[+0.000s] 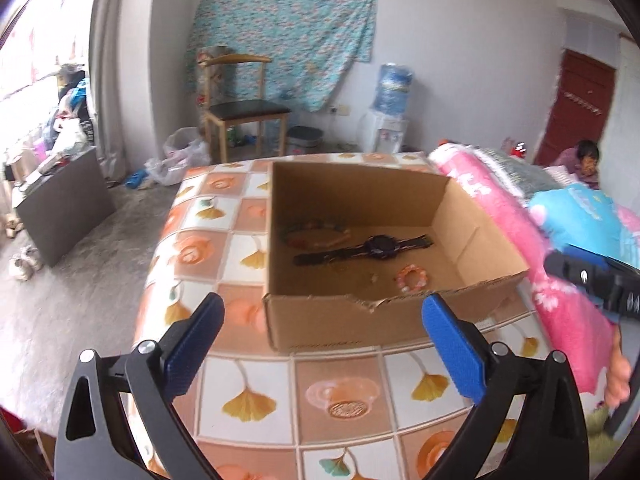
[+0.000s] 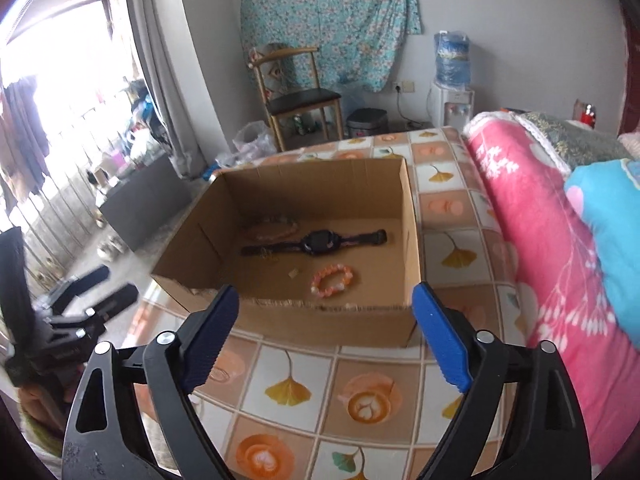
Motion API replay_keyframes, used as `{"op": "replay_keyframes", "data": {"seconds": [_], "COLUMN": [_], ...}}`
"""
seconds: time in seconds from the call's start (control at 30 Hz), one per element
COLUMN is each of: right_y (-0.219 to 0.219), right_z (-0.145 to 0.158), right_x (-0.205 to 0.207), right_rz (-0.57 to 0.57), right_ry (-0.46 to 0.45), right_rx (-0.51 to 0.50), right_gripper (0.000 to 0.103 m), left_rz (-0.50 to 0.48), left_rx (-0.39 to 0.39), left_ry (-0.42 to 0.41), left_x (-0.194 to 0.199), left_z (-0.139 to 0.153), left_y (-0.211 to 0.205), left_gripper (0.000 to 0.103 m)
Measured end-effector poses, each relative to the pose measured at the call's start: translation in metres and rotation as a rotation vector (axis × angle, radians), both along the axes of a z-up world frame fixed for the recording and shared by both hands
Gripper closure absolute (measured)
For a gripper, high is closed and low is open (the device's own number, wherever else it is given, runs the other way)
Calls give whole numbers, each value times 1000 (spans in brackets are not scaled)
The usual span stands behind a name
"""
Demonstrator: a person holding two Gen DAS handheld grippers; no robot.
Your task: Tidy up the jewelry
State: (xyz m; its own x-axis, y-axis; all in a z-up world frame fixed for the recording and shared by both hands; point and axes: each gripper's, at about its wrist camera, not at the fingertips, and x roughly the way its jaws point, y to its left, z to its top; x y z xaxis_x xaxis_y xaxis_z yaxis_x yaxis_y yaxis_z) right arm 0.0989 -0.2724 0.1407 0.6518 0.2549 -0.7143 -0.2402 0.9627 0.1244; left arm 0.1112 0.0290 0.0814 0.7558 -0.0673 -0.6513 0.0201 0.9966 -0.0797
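Observation:
An open cardboard box (image 1: 476,224) (image 2: 192,248) stands on the tiled tablecloth (image 1: 248,384) (image 2: 288,380). Inside it lie a black wristwatch (image 1: 378,247) (image 2: 316,242), a pink and orange bead bracelet (image 1: 412,278) (image 2: 333,278) near the front wall, and a multicoloured bracelet (image 1: 314,234) (image 2: 272,229) at the back left. My left gripper (image 1: 322,312) is open and empty, in front of the box's torn front wall. My right gripper (image 2: 325,302) is also open and empty, just before the front wall. The right gripper's black body shows at the left wrist view's right edge (image 1: 600,284), and the left gripper at the right wrist view's left edge (image 2: 72,320).
Folded pink and blue blankets (image 1: 560,240) (image 2: 560,240) lie along the table's right side. Beyond the table are a wooden chair (image 1: 240,112) (image 2: 296,96), a water dispenser (image 1: 388,120) (image 2: 452,92), a bin (image 2: 366,122) and plastic bags (image 1: 182,148). A person (image 1: 586,162) sits at the far right.

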Motion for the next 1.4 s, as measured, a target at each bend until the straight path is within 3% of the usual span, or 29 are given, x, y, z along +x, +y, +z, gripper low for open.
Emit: {"op": "replay_keyframes", "data": {"seconds": [0.1, 0.33, 0.53, 0.9, 1.4], "right_y": [10, 19, 14, 14, 19], "right_z": [-9, -24, -28, -42, -48], "right_x": [-6, -4, -4, 6, 7], "right_rz": [-24, -89, -121, -125, -100], "right_ry": [12, 8, 29, 95, 120], "right_rx": [-48, -183, -155, -159, -161], "right_gripper": [12, 10, 8, 8, 8], "left_rz": [67, 139, 119, 130, 132], "left_rx": [62, 75, 171, 99, 90], "left_ry": [9, 45, 100, 220, 224], "left_x": [-1, 2, 11, 23, 26], "left_z": [-4, -14, -22, -38, -41], "left_y": [-3, -9, -26, -34, -34], "left_gripper": [6, 6, 6, 6, 6]}}
